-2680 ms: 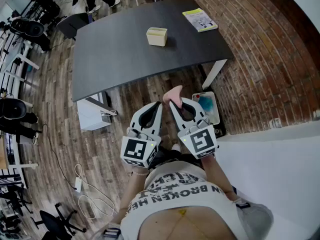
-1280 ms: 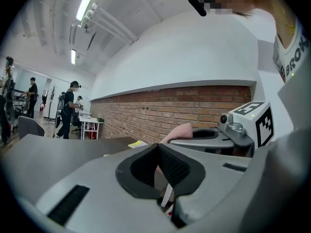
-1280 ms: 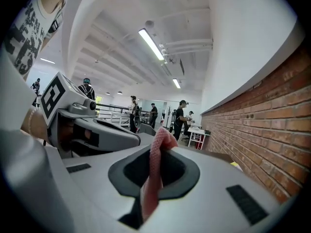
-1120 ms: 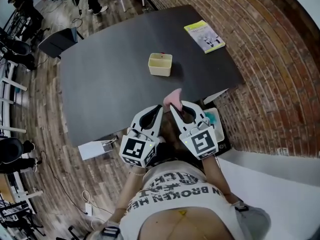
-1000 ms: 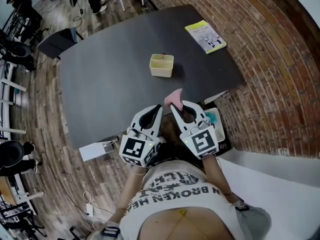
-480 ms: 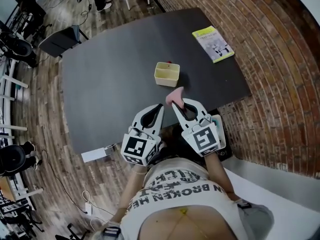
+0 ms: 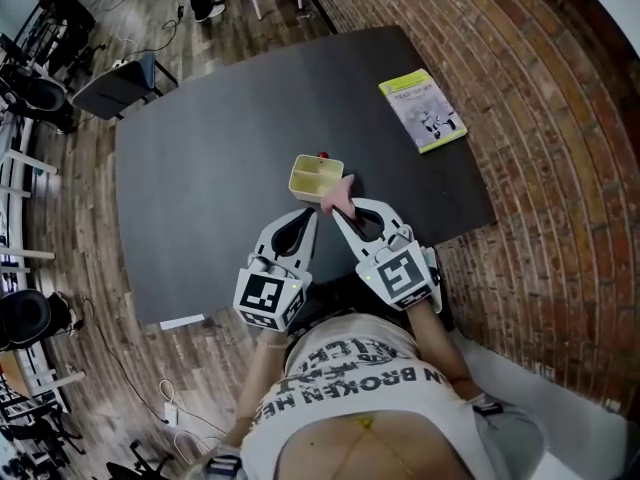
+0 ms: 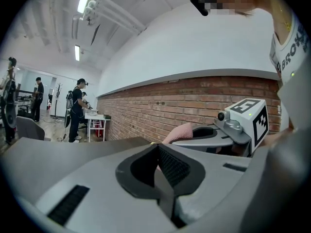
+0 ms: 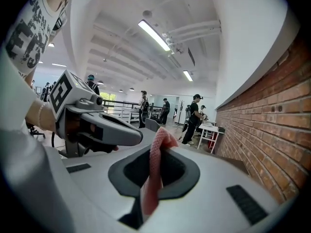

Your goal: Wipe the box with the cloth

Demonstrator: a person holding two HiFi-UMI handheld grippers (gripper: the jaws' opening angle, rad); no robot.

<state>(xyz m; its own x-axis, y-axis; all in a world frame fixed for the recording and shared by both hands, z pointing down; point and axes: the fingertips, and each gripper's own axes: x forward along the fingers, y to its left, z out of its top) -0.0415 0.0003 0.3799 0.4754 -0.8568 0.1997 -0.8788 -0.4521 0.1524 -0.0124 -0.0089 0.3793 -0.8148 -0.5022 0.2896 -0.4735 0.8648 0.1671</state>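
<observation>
Head view, looking steeply down.

Box (image 7: 316, 178): pale yellow, open top, upright on the dark worktop (image 7: 200, 168), about mid-width and towards the near edge.

Small red thing (image 7: 322, 155): just behind the box's far corner; too small to identify.

Booklet (image 7: 422, 110): yellow-green, flat on the worktop, well apart from the box, to its right and further back, towards the brick wall (image 7: 560, 148).

Left claw (image 7: 310, 213): just in front of the box, tip aimed at the near side. In the left gripper view the left claw's (image 8: 156, 147) jaws are pressed together with nothing between them.

Right claw (image 7: 336, 211): just beside the left one, in front of the box's near right corner. The two bodies spread apart towards the person, so the tips converge near the box. In the right gripper view the right claw's (image 9: 154, 147) jaws are clamped on the cloth (image 9: 155, 169).

Cloth (image 7: 340, 192): pink. A strip runs down between the pads and a folded end sticks up past the tips. In the head view this end shows at the box's near right corner; I cannot tell whether it touches the box. The left gripper view shows the cloth (image 8: 179, 131) at the tip of the right claw (image 8: 214, 134).

Background: wooden floor (image 7: 60, 218) left of the box; people (image 9: 197, 115) stand far beyond it.
</observation>
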